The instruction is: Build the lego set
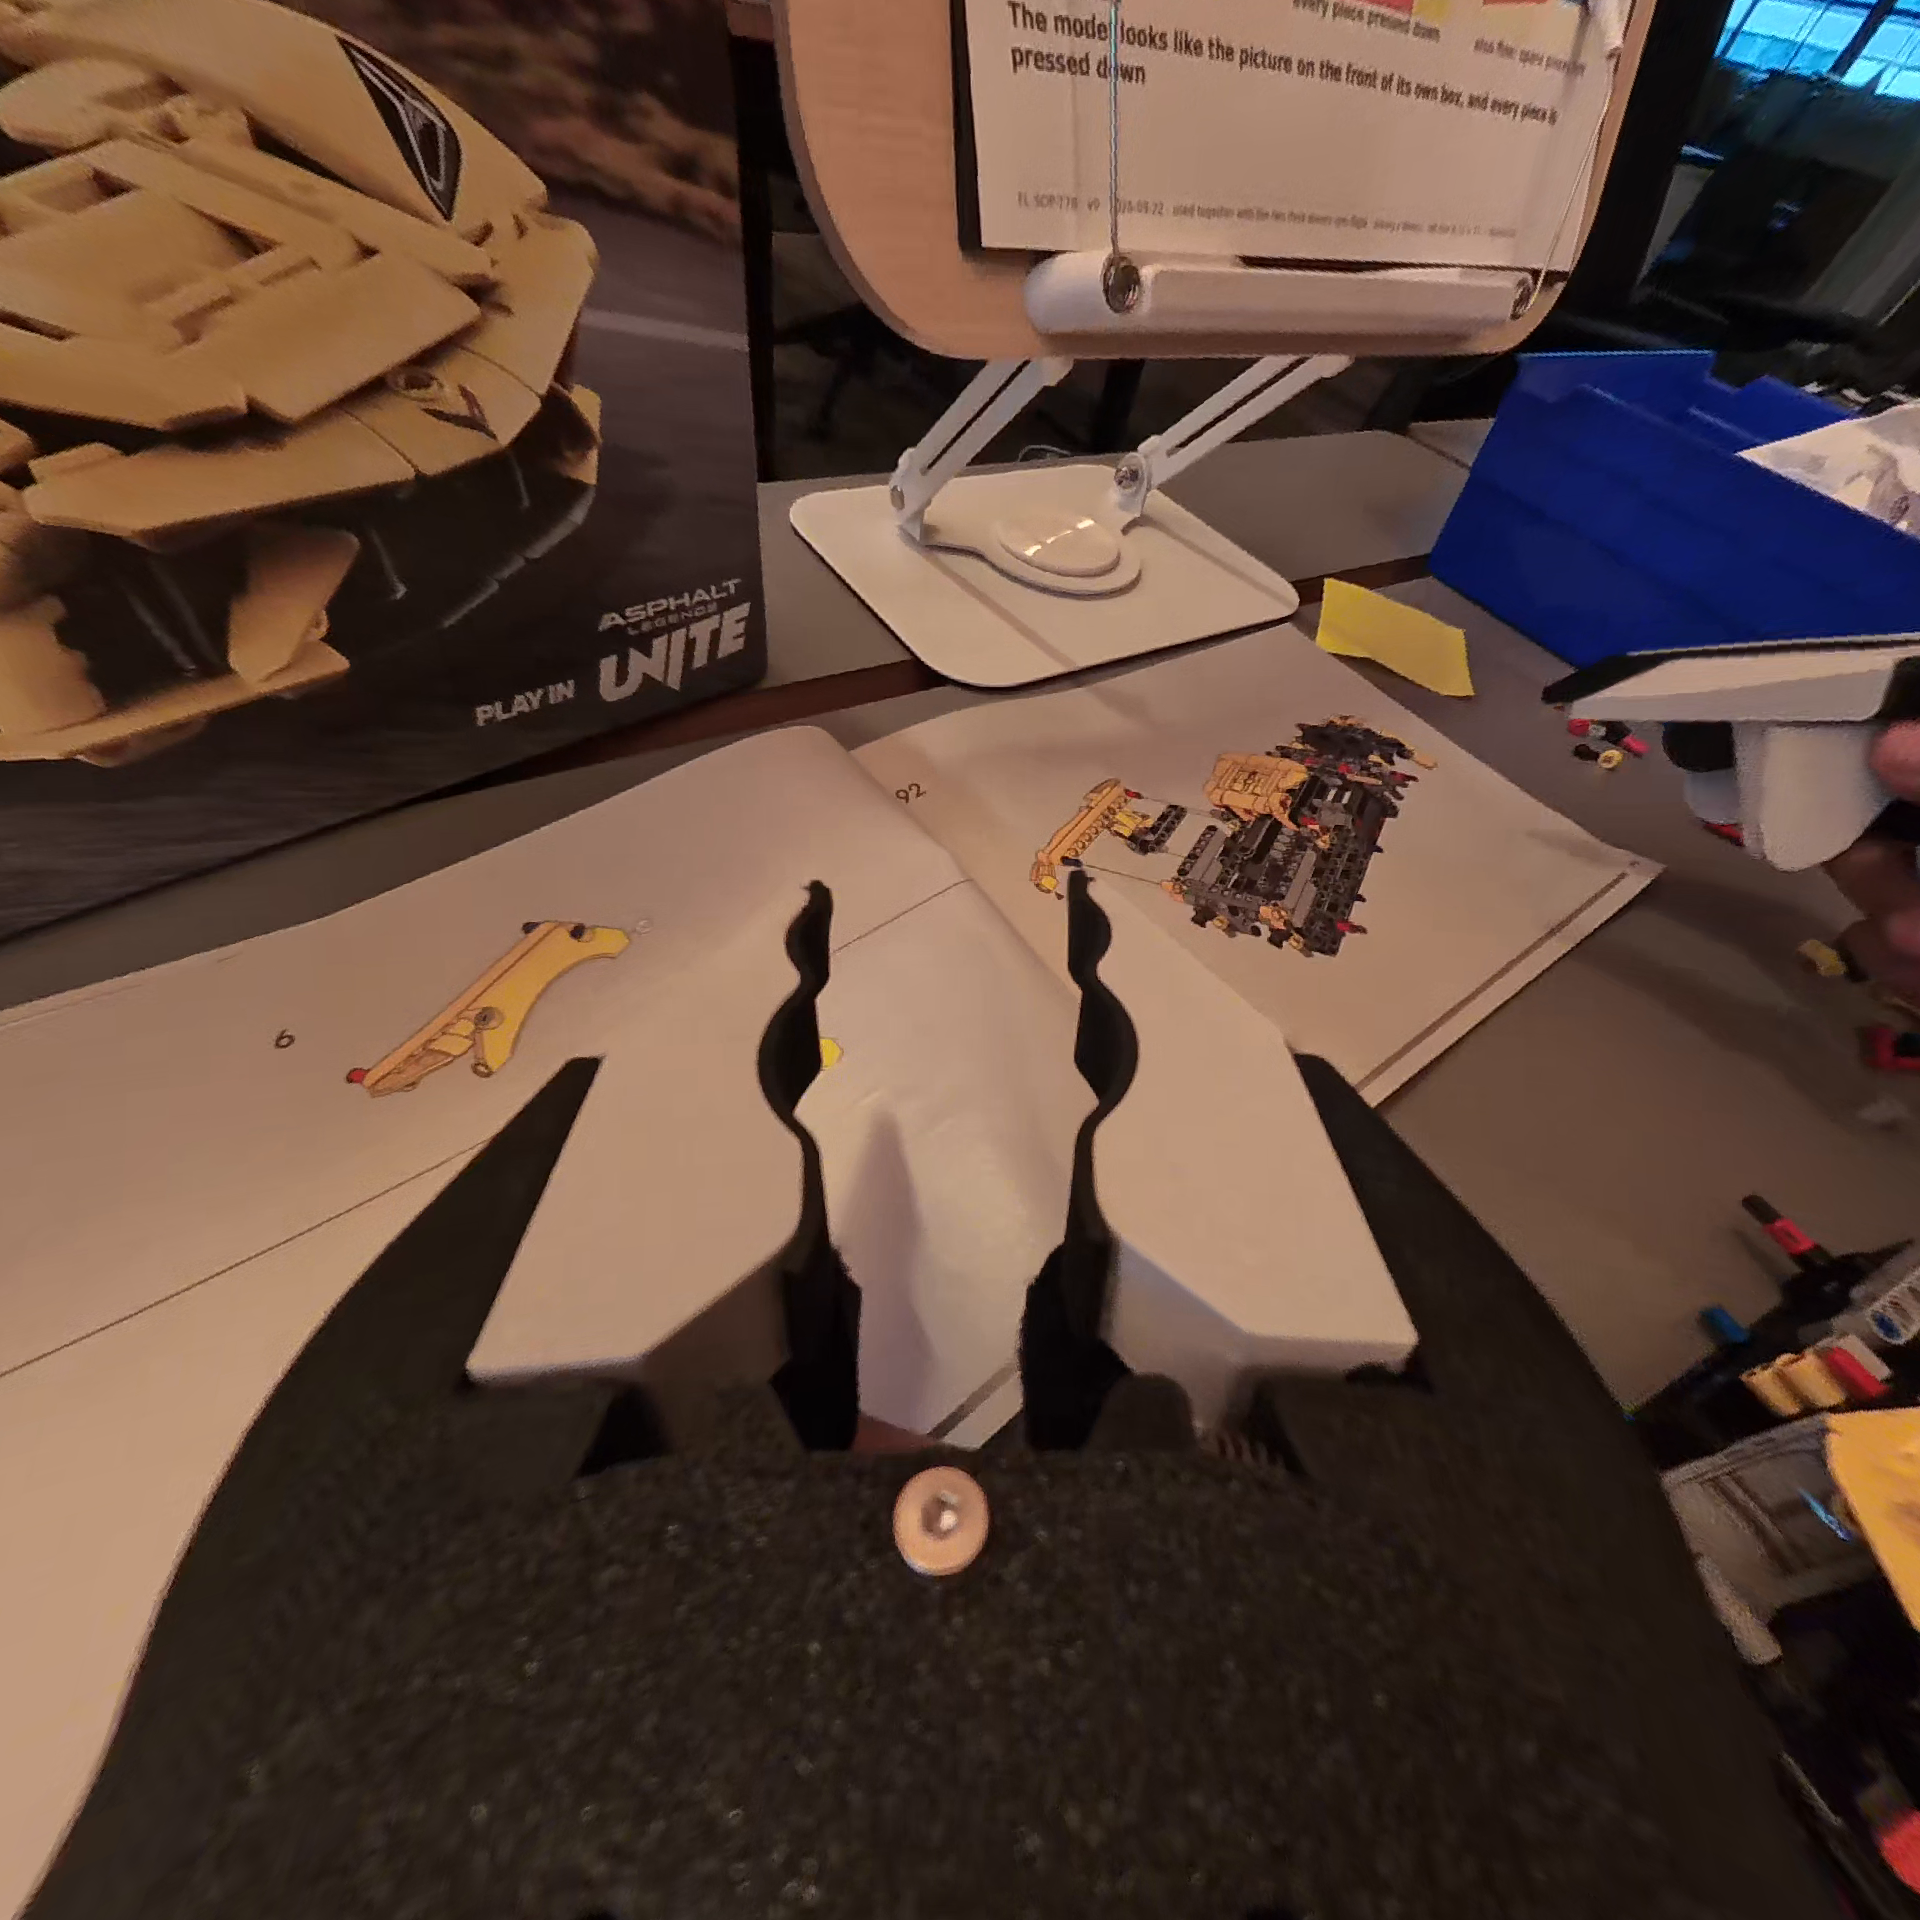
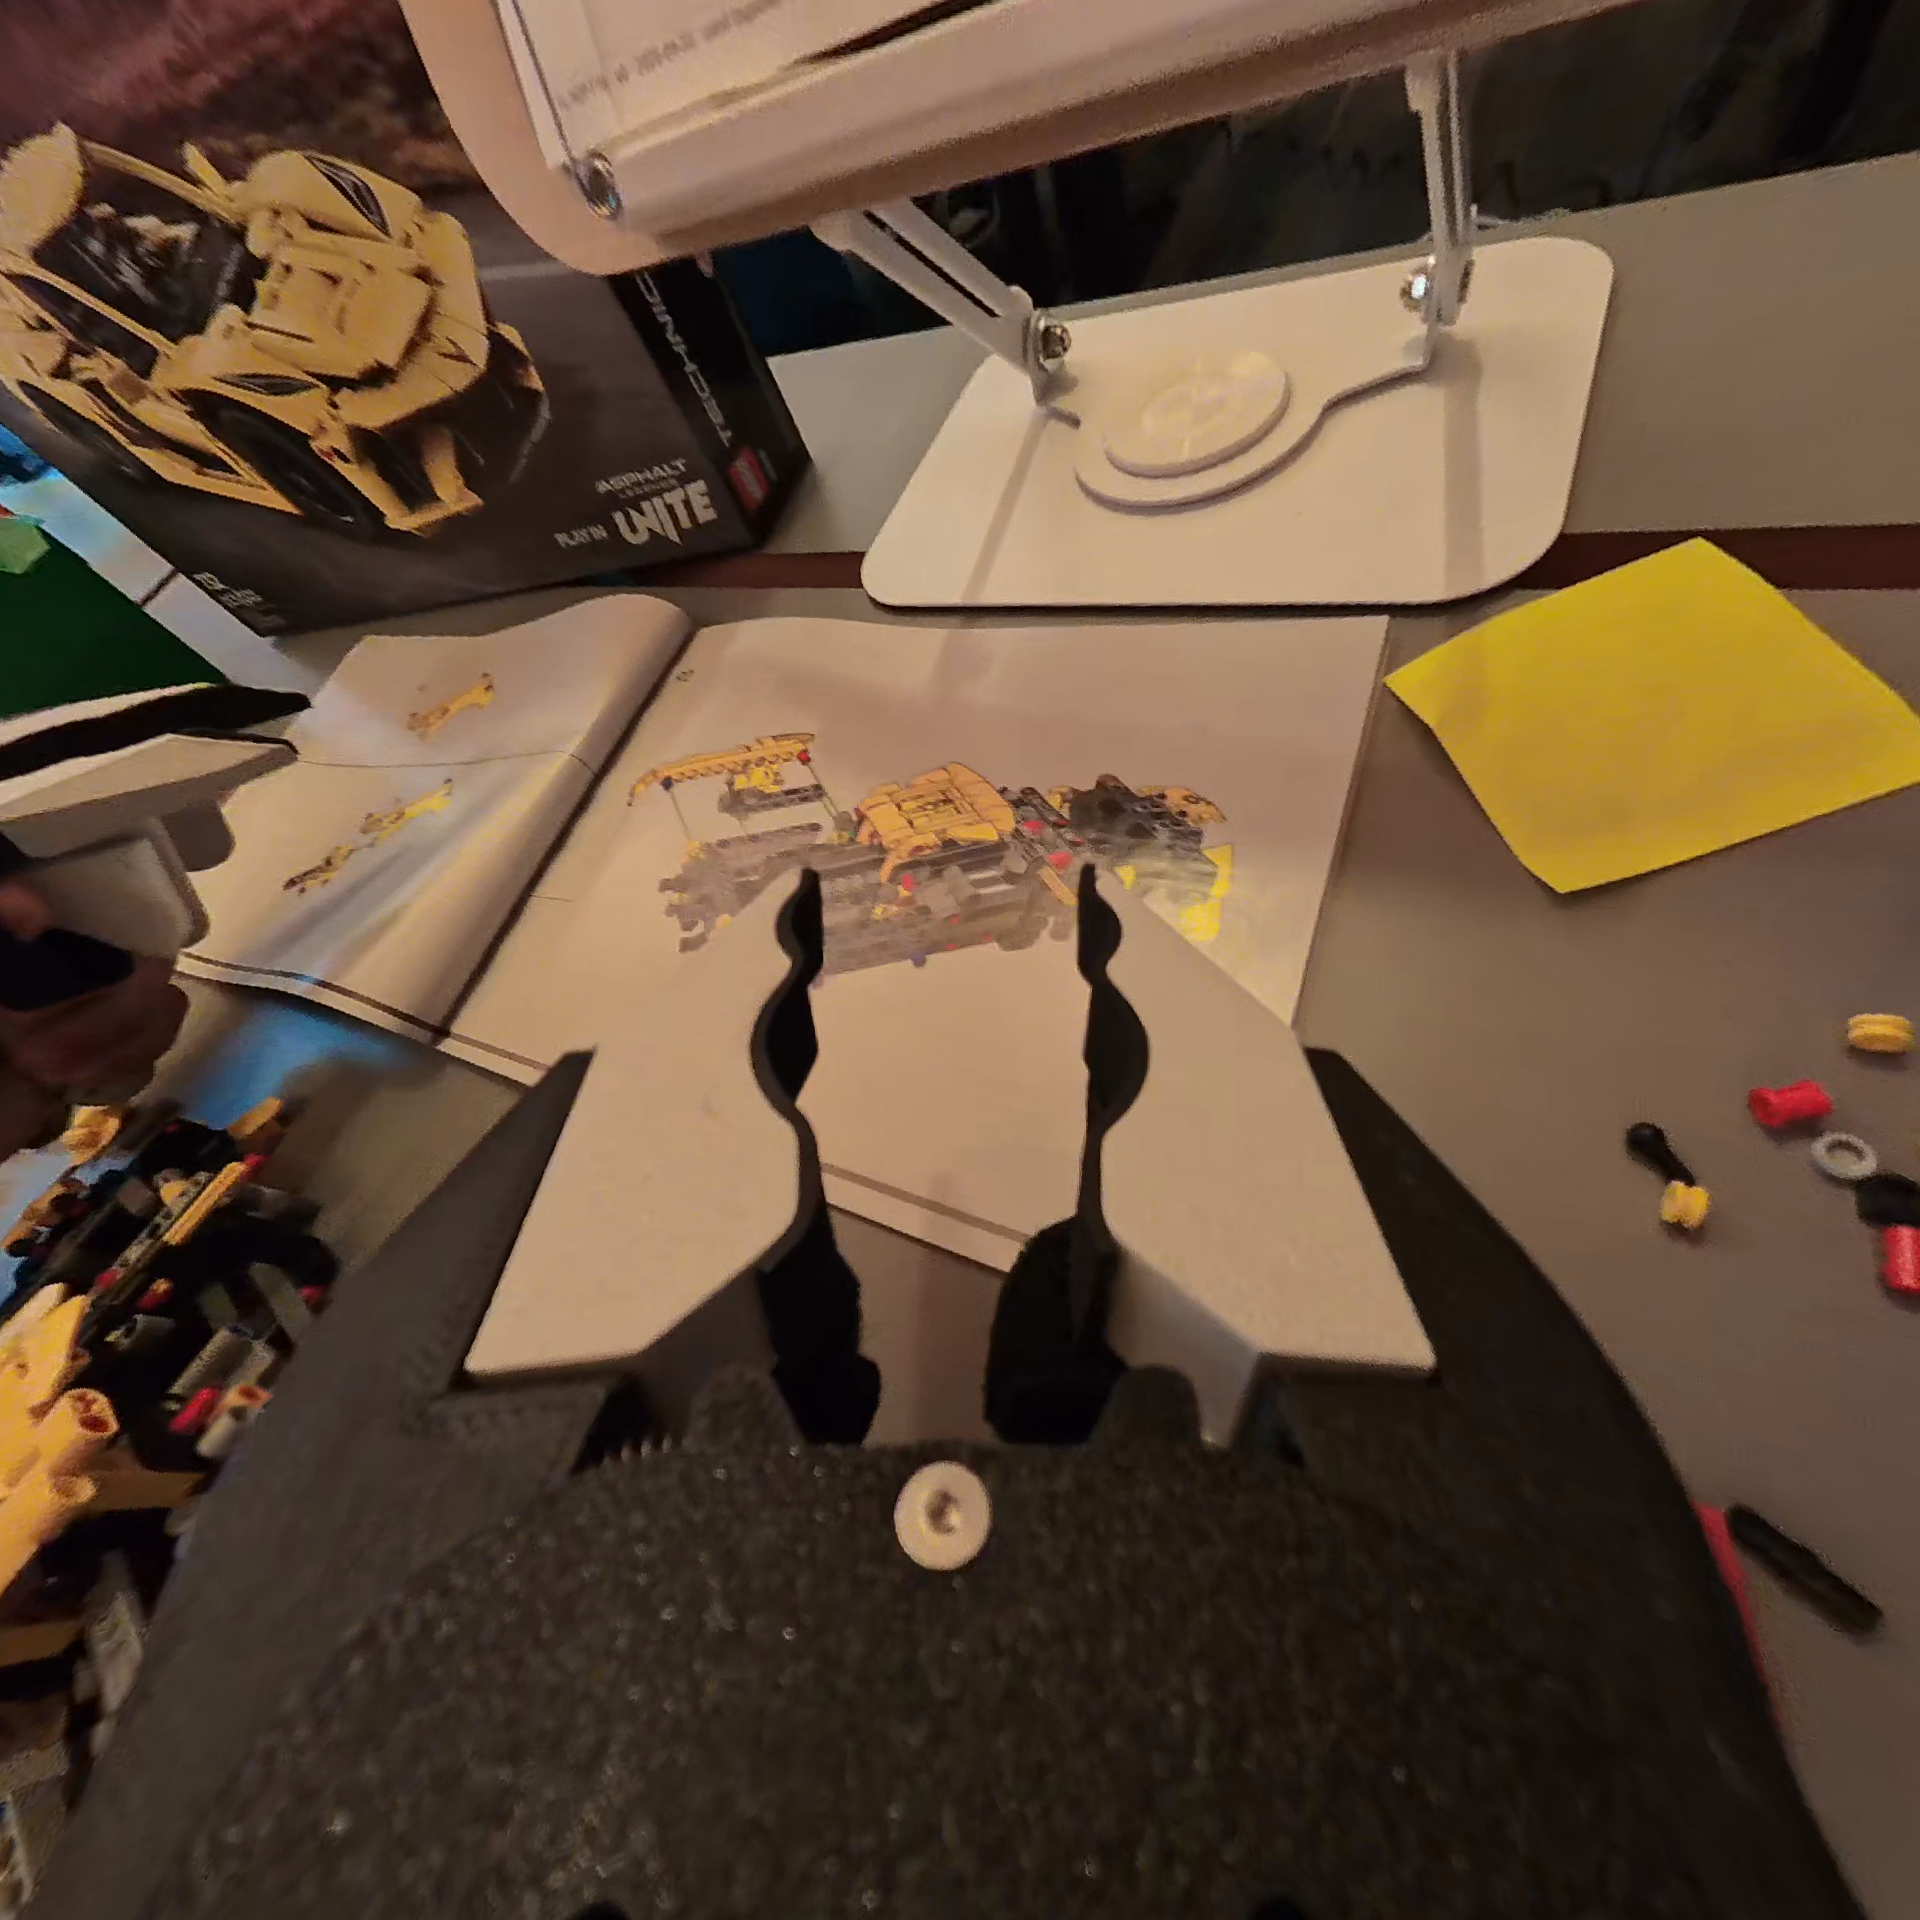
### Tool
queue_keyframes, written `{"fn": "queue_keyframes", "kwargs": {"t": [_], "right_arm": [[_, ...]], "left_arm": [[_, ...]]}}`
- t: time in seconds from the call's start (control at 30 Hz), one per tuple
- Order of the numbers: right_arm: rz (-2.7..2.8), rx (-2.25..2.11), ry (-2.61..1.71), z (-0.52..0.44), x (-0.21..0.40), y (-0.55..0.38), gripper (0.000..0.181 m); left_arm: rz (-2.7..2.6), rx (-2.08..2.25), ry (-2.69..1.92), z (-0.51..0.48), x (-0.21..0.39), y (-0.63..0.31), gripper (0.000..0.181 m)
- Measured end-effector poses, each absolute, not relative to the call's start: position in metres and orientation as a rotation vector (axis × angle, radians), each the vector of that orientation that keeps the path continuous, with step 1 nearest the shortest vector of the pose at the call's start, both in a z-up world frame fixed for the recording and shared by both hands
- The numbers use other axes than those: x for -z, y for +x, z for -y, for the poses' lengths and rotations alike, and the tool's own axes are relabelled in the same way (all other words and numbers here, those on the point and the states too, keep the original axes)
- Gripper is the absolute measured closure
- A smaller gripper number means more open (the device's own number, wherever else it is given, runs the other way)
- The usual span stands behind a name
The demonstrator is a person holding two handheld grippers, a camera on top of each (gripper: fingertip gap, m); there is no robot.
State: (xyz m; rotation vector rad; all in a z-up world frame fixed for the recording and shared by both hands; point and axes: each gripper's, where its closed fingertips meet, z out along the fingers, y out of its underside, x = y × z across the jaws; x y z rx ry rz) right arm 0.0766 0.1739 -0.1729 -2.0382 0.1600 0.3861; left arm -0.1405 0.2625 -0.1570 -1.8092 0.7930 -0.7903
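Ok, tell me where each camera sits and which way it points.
Left wrist view: on the left gripper, looking forward and down over the open instruction booklet; its open fingers show, right gripper at the right edge.
Right wrist view: on the right gripper, over the booklet's right page; left gripper at the left edge.
Shared: booklet, set box, white stand, yellow note.

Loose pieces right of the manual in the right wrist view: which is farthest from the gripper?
The small yellow round piece, nearest the yellow paper. The red piece, grey ring and black pin all lie closer to the camera.
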Motion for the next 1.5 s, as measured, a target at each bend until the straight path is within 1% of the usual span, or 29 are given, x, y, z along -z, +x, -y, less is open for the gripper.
{"fn": "queue_keyframes", "kwargs": {"t": [0.27, 0.7, 0.93, 1.17, 1.3, 1.43, 1.5], "right_arm": [[-0.164, -0.37, -2.071, -0.171, 0.179, 0.083, 0.134], [-0.207, -0.35, -2.127, -0.164, 0.19, 0.098, 0.134], [-0.223, -0.227, -2.307, -0.148, 0.212, 0.115, 0.138], [-0.13, -0.273, -2.448, -0.133, 0.221, 0.101, 0.133], [-0.08, -0.207, -2.513, -0.125, 0.226, 0.106, 0.131], [-0.109, -0.371, -2.513, -0.118, 0.226, 0.099, 0.133], [-0.126, -0.423, -2.508, -0.118, 0.225, 0.096, 0.131]], "left_arm": [[-0.757, 0.889, -1.836, -0.26, 0.159, -0.138, 0.136], [-0.756, 0.879, -1.828, -0.26, 0.158, -0.137, 0.138], [-0.762, 0.904, -1.827, -0.256, 0.156, -0.134, 0.139], [-0.957, 1.007, -1.866, -0.22, 0.159, -0.106, 0.142], [-1.077, 1.034, -1.829, -0.201, 0.147, -0.082, 0.142], [-1.265, 0.948, -1.843, -0.194, 0.15, -0.059, 0.141], [-1.347, 0.912, -1.851, -0.192, 0.159, -0.049, 0.141]]}}
